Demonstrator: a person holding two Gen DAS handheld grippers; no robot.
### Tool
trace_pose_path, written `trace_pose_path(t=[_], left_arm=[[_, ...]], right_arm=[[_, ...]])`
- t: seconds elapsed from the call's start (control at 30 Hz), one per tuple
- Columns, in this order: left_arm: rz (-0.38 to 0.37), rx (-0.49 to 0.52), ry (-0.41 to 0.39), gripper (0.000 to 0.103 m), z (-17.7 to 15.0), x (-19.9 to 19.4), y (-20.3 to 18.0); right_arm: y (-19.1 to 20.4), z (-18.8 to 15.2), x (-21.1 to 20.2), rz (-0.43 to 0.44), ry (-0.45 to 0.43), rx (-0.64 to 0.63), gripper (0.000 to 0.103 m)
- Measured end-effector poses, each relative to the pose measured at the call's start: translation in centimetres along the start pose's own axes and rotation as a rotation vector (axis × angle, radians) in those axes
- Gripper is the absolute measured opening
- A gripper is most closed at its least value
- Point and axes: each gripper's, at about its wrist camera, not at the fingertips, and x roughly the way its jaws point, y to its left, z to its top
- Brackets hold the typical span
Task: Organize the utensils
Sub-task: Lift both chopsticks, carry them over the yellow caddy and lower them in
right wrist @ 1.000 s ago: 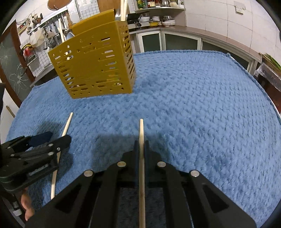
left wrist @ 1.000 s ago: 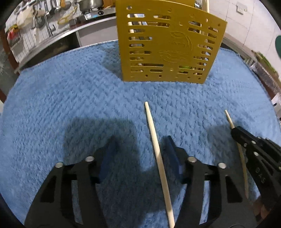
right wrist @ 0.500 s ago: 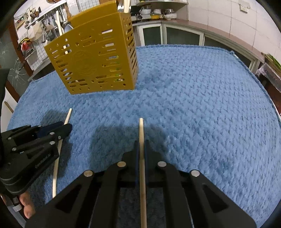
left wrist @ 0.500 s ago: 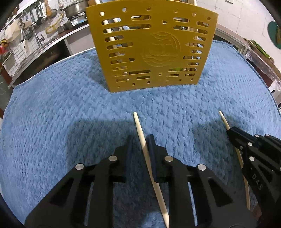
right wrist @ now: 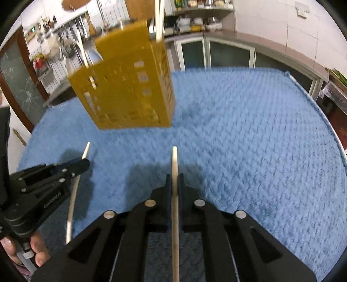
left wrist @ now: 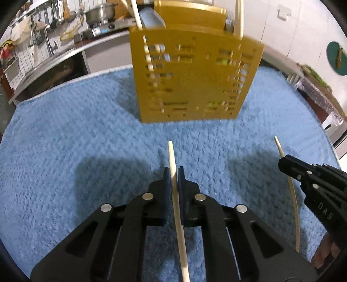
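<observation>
Your left gripper (left wrist: 172,173) has just closed on one chopstick (left wrist: 176,199), your right gripper (right wrist: 173,180) clamps another chopstick (right wrist: 175,206) (both tips free); dropping them into the yellow holder (left wrist: 193,80) near the cloth's far edge remains.

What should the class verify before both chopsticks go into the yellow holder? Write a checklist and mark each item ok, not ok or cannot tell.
1. Left gripper, whose jaws have just been closing, shut on the left chopstick: ok.
2. Right gripper shut on the right chopstick: ok.
3. Both tips point toward the yellow holder: ok.
4. Holder upright on the blue mat: ok.
5. Free room inside the holder, which already has sticks in it: cannot tell.
6. Chopsticks clear of the mat: cannot tell.
</observation>
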Motion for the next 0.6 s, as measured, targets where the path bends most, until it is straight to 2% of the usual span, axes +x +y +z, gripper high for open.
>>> trace_pose_path(t=[0.2,0.43,0.6], left_arm=[[-0.046,-0.006,-0.104,0.005,0.5,-3.7,1.0],[-0.104,-0.032,-0.226,0.005,2.2,-7.9,3.3],[-0.133,-0.059,-0.315,0.005,3.9,-10.2,5.0]], right_arm=[[0.3,0.5,-2.9,0.068,-0.118,0.008,0.006],[1.7,2.2,-6.0,0.1,-0.231,-0.018,0.006],[2.3,4.0,-8.6,0.105,-0.362,-0.037,0.006]])
